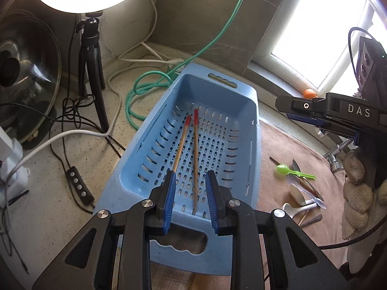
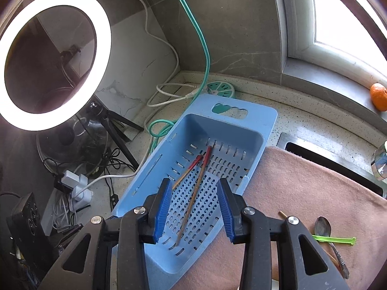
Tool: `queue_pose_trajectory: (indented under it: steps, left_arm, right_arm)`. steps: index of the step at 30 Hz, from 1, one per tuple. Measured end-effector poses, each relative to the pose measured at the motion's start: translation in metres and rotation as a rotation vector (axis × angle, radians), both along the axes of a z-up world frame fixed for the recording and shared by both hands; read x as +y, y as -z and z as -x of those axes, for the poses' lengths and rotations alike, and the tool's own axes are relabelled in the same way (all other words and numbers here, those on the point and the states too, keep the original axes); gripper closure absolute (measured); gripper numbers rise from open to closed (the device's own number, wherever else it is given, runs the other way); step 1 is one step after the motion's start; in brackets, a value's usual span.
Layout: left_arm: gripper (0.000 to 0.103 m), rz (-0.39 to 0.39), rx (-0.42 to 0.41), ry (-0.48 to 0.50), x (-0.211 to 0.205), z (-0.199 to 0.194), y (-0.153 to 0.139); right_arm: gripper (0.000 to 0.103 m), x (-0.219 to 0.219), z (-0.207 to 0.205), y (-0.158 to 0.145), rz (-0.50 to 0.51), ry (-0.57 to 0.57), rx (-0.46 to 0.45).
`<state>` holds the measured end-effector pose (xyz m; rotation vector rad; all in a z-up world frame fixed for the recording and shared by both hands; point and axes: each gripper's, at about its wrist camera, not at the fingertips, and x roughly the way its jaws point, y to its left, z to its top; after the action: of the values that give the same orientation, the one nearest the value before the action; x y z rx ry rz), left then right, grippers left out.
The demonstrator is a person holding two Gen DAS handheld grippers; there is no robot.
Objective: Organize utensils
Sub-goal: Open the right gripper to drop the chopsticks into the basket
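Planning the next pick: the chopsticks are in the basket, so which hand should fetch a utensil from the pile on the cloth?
Probably the right. Its tool is open and empty, and the metal spoon and green spoon lie on the cloth on its side; the left tool sits over the blue basket.

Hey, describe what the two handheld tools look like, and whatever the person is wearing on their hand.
Both tools are matte black, with angular linkage arms, silver round rivets and blue ribbed pads on the fingers. Seen from the left tool, the right tool has white DAS lettering on its black body and a thin black cable trailing off it. The hand wears a beige knit glove.
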<state>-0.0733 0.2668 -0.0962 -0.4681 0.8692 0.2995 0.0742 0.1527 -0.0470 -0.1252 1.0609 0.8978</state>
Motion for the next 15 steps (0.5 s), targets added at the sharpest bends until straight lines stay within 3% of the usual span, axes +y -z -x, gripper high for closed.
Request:
queue_pose_trajectory:
  steps: [8, 12, 15]
  left_arm:
    - [0.075, 0.012, -0.012, -0.002, -0.02, 0.019, -0.004]
    - [0.075, 0.008, -0.012, 0.032, -0.035, 0.024, -0.004]
    - [0.075, 0.014, -0.004, 0.061, -0.045, 0.025, -0.002]
  right_arm:
    - [0.067, -0.034, 0.012, -0.006, -0.036, 0.009, -0.005]
    - [0.055, -0.059, 0.018, -0.011, -0.029, 0.03, -0.034]
    - [0.054, -0.08, 0.02, -0.014, -0.022, 0.053, -0.035]
